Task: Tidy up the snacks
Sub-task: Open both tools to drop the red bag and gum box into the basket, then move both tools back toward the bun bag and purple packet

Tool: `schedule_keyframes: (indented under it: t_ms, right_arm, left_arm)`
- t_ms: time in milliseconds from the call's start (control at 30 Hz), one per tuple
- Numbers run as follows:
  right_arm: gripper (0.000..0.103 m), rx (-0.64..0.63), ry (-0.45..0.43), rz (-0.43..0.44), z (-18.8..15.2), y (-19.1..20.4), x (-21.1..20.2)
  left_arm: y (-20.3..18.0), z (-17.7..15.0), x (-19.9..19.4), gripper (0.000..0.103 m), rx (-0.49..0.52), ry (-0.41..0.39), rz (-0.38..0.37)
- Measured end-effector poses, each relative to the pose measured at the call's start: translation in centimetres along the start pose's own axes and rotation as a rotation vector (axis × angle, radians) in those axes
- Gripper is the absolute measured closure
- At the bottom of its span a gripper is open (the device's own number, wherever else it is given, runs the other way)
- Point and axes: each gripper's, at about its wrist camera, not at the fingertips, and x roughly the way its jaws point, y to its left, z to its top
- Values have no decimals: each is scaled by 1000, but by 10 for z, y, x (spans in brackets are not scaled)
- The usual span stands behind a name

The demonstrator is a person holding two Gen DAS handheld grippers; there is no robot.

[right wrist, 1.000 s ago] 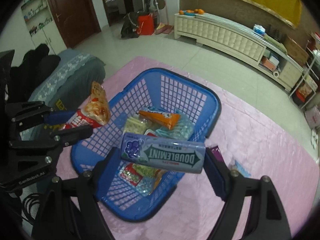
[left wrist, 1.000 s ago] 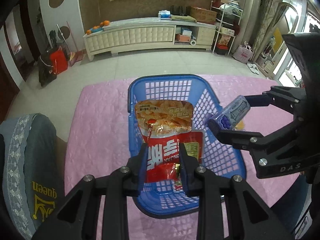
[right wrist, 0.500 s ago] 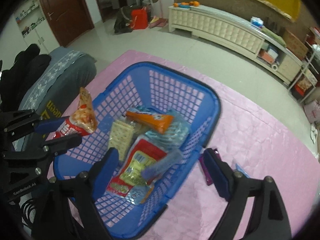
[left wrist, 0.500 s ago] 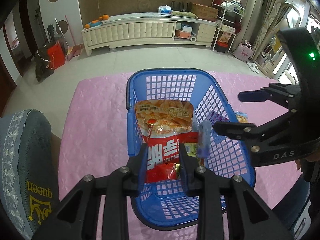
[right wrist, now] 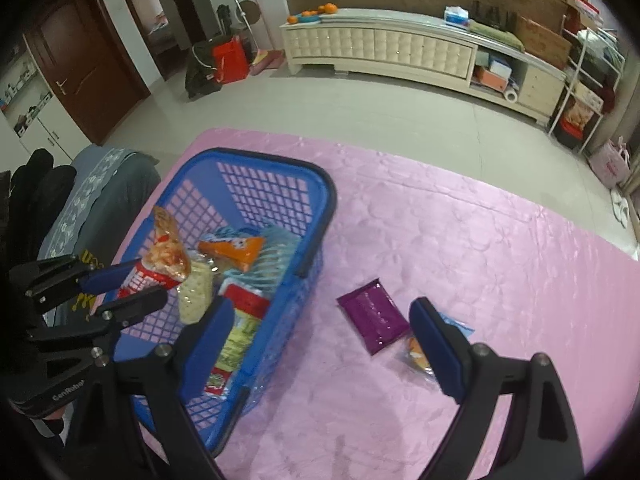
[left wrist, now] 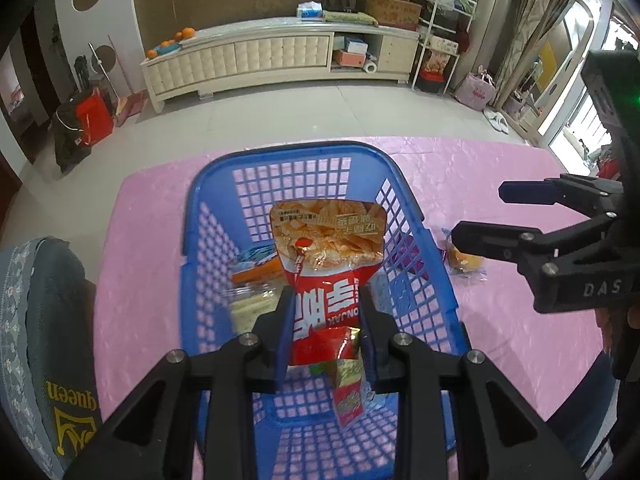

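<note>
A blue plastic basket [left wrist: 200, 248] [right wrist: 316, 208] stands on the pink tablecloth and holds several snack packs. My left gripper [left wrist: 326, 320] [right wrist: 124, 288] is shut on a red and orange chip bag [left wrist: 328, 248] [right wrist: 166, 250], held upright above the basket's near end. My right gripper [right wrist: 320, 336] [left wrist: 480, 216] is open and empty, to the right of the basket. A purple pack [right wrist: 372, 316] and a clear-wrapped orange snack [right wrist: 414, 354] [left wrist: 464, 260] lie on the cloth between its fingers.
Inside the basket lie an orange wedge pack [right wrist: 232, 250], a cracker pack [right wrist: 196, 292] and a red and green pack [right wrist: 240, 320]. A grey cushioned chair [left wrist: 36, 320] stands left of the table. The floor and a white cabinet [left wrist: 260, 56] lie beyond.
My right gripper opened and let the Doublemint gum pack drop into the basket, then swung right over the cloth. My left gripper kept holding the chip bag over the basket.
</note>
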Motion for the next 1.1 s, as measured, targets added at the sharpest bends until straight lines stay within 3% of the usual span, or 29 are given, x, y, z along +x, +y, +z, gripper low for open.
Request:
schedule_keyframes:
  t_ms: [233, 300, 367, 533, 800, 1100]
  right_arm:
    - [11, 12, 10, 22, 0, -13, 10]
    - [11, 17, 12, 30, -1, -17, 11]
    - [11, 19, 12, 34, -4, -20, 10]
    - [11, 26, 2, 43, -11, -29, 2]
    - [11, 59, -29, 11, -26, -63, -25]
    - [11, 117, 1, -12, -46, -104, -27]
  left_arm:
    - [2, 9, 19, 73, -15, 27, -7]
    - [1, 9, 22, 67, -10, 34, -10]
    - [0, 7, 23, 45, -4, 36, 3]
    - [-6, 5, 12, 29, 1, 22, 46]
    - [-44, 11, -15, 24, 14, -35, 25]
    - [-86, 17, 4, 23, 5, -25, 11]
